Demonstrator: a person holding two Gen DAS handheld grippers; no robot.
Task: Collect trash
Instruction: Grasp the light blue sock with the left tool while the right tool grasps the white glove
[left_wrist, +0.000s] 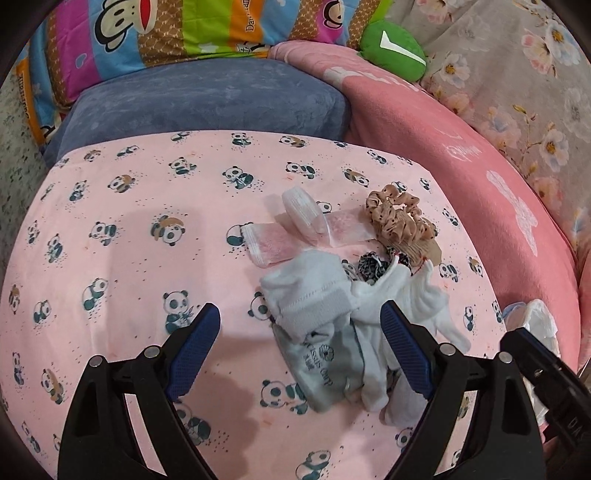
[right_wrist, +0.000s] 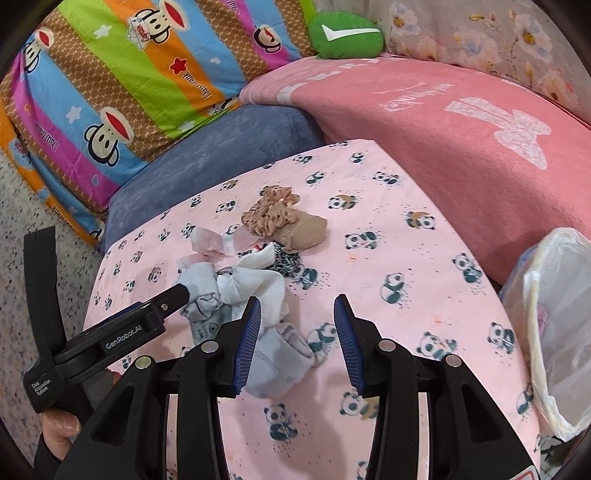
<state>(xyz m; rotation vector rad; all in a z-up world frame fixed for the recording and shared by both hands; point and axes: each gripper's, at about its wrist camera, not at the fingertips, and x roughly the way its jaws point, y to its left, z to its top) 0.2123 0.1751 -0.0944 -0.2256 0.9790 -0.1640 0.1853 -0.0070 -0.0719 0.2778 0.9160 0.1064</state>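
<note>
A pile of white and grey socks (left_wrist: 332, 321) lies on the pink panda sheet (left_wrist: 129, 221). Behind it lie clear plastic wrappers (left_wrist: 314, 225) and a tan spotted scrunchie (left_wrist: 399, 221). My left gripper (left_wrist: 299, 332) is open, its jaws standing to either side of the sock pile, just above it. In the right wrist view my right gripper (right_wrist: 297, 336) is open and empty, with a grey sock (right_wrist: 277, 362) by its left finger. The left gripper's finger (right_wrist: 173, 295) touches the pile (right_wrist: 240, 288) there. The scrunchie (right_wrist: 273, 210) and wrappers (right_wrist: 210, 243) lie beyond.
A bin lined with a white plastic bag (right_wrist: 554, 325) stands at the sheet's right edge; it also shows in the left wrist view (left_wrist: 535, 325). A blue cushion (left_wrist: 207, 103), a pink blanket (right_wrist: 461, 140), a striped monkey quilt (right_wrist: 110, 74) and a green plush (right_wrist: 343, 35) lie behind.
</note>
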